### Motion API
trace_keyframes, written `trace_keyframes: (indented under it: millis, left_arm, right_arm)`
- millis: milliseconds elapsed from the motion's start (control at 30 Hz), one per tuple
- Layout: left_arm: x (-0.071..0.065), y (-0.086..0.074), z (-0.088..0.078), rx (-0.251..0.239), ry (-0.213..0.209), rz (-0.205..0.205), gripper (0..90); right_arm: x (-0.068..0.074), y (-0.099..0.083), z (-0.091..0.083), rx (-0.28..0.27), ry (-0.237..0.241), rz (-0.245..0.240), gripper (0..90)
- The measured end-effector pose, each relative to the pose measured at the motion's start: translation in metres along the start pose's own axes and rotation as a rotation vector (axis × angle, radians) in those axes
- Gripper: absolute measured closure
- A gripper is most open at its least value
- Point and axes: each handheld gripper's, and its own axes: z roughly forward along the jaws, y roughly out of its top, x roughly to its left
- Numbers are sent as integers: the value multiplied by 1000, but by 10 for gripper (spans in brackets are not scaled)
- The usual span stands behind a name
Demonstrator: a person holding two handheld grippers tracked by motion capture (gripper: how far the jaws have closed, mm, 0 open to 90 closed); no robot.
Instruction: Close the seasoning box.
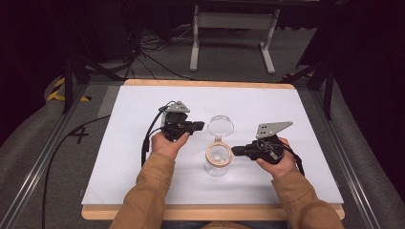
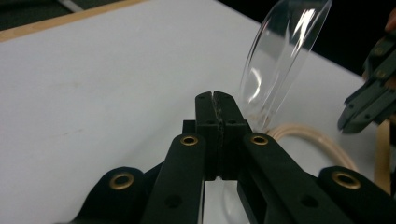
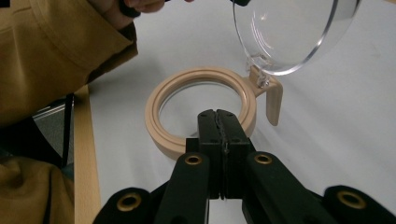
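A clear jar point(image 1: 218, 162) with a beige rim ring point(image 3: 159, 107) stands mid-table. Its clear hinged lid point(image 1: 220, 126) is swung open and stands up behind the rim on a beige hinge tab point(image 3: 273, 100). My left gripper point(image 1: 203, 125) is shut with nothing between its jaws, its tip right at the lid's left edge. In the left gripper view the shut left gripper point(image 2: 215, 95) has the lid point(image 2: 280, 56) just to its right. My right gripper point(image 1: 233, 151) is shut and empty, its tip at the rim's right side; the right gripper point(image 3: 217, 114) overlaps the ring's near edge.
The jar stands on a white sheet point(image 1: 143, 157) over a wooden table point(image 1: 205, 212). A brown sleeve point(image 3: 56, 51) lies to the jar's left. Metal rails point(image 1: 43, 157) flank the table, and cables point(image 1: 143, 52) and a white stand point(image 1: 229, 28) are on the floor beyond.
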Motion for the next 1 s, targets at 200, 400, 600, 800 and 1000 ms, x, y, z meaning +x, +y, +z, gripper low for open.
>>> trace_keyframes:
  millis: [200, 400, 600, 800, 1000]
  left_arm:
    - [-2, -3, 3, -27, -11, -18, 896]
    - [-5, -4, 5, -36, -28, 15, 891]
    - [-9, -6, 4, -30, -45, 28, 886]
    - [-12, -8, 1, -28, -49, 52, 873]
    - [-16, -9, 0, -24, -63, 53, 869]
  right_arm:
    - [1, 4, 2, -63, -33, 11, 900]
    - [2, 8, 5, -87, -35, 12, 900]
    - [2, 11, 7, -100, -26, 11, 900]
    - [4, 14, 9, -100, -10, 8, 900]
    - [7, 17, 9, -100, 8, -2, 900]
